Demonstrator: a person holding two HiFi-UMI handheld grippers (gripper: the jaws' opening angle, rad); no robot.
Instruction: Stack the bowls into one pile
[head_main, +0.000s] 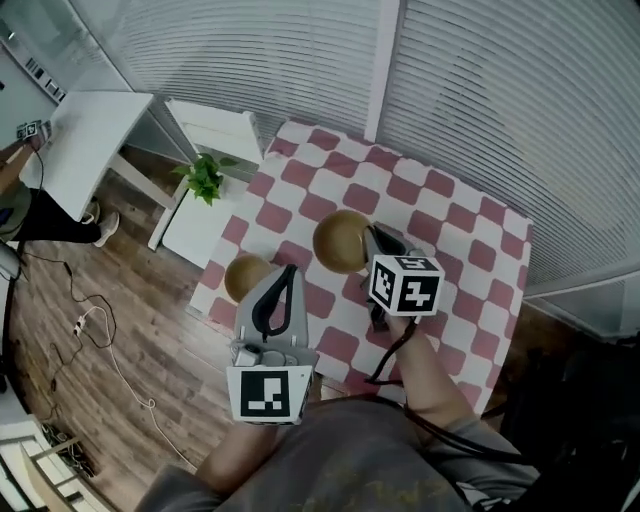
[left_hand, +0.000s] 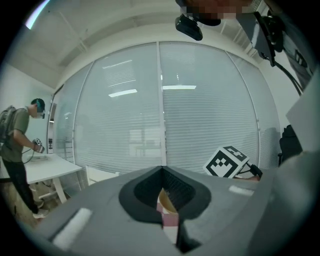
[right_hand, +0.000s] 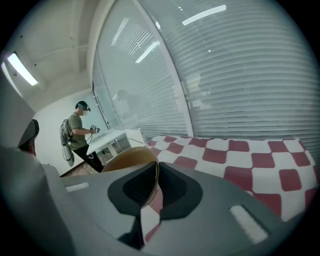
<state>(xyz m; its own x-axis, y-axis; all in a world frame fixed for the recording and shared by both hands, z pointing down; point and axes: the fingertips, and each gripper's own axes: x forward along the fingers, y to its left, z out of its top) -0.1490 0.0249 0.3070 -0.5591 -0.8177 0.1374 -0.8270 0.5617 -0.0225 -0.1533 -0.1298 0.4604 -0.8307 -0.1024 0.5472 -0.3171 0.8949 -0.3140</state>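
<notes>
person (head_main: 30, 205): far left of both claws, standing on the wood floor (head_main: 120, 330) at a white desk (head_main: 90, 135), off the table.
plant (head_main: 205, 177): ahead and left of the left claw, on a white stand just beside the table's left edge.
small bowl (head_main: 245, 277): wooden, sits on the table just left of the left claw's tips, partly under that claw in the head view. In the left gripper view a sliver of it (left_hand: 169, 200) shows through the slot below the tips, with checked cloth under it.
left claw (head_main: 290, 270): jaws together, tips meeting (left_hand: 162, 169), nothing pinched between them. Held over the table's near-left area, pointing away from the person.
large bowl (head_main: 340, 240): wooden, ahead and right of the left claw and close to the small bowl, with a gap between them. Its right rim is in the right claw. In the right gripper view its rim (right_hand: 125, 159) sticks out left of the jaws.
right claw (head_main: 372, 236): jaws clamped on the large bowl's rim, which runs down between the pads (right_hand: 154, 165). Its marker cube (left_hand: 227, 161) shows to the right in the left gripper view.
table (head_main: 450, 220): red and white checked cloth, runs ahead and right of the right claw (right_hand: 240, 160).
blinds (head_main: 500, 100): white slats behind the table, beyond both claws.
</notes>
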